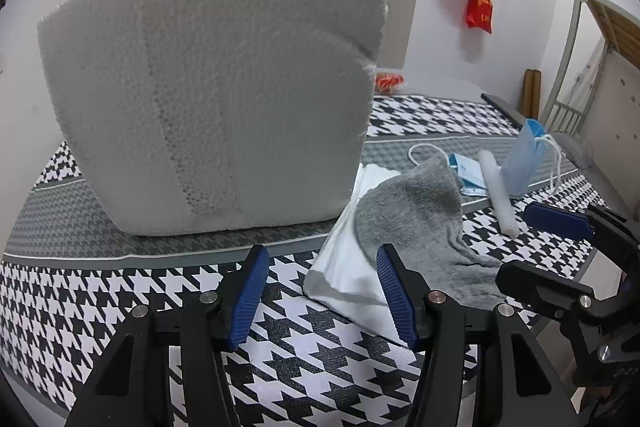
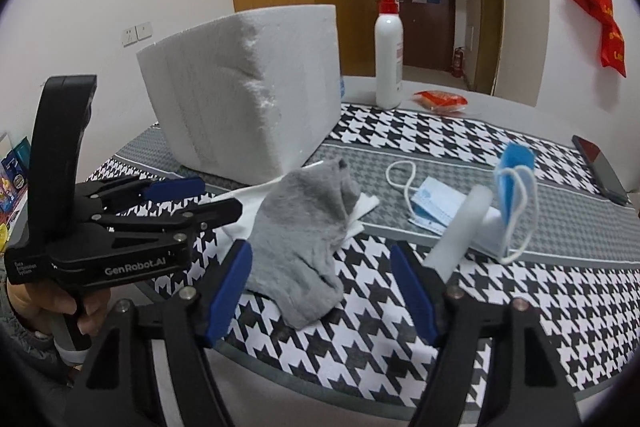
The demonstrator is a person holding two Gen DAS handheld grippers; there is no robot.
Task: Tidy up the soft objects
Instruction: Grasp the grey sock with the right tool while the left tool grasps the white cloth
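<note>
Sock (image 2: 304, 223) lies crumpled over the white cloth (image 1: 348, 267) near the desk's (image 1: 120, 311) front edge, just ahead of both grippers; right gripper (image 2: 320, 291) and left gripper (image 1: 324, 295) stand wide and empty. Best, I'd judge, to pinch only the grey top layer, leaving the cloth flat.

Much of a white folded cloth (image 1: 348, 267) is covered by the grey sock (image 1: 416, 211) lying on it. Part of a flat blue face mask (image 2: 434, 205) is hidden behind a white foam roll (image 2: 460, 231). The pump bottle's (image 2: 389, 47) label print is too small to be read. The worktop (image 1: 120, 307) behind the large foam block (image 1: 216, 87) is concealed in the left wrist view.
</note>
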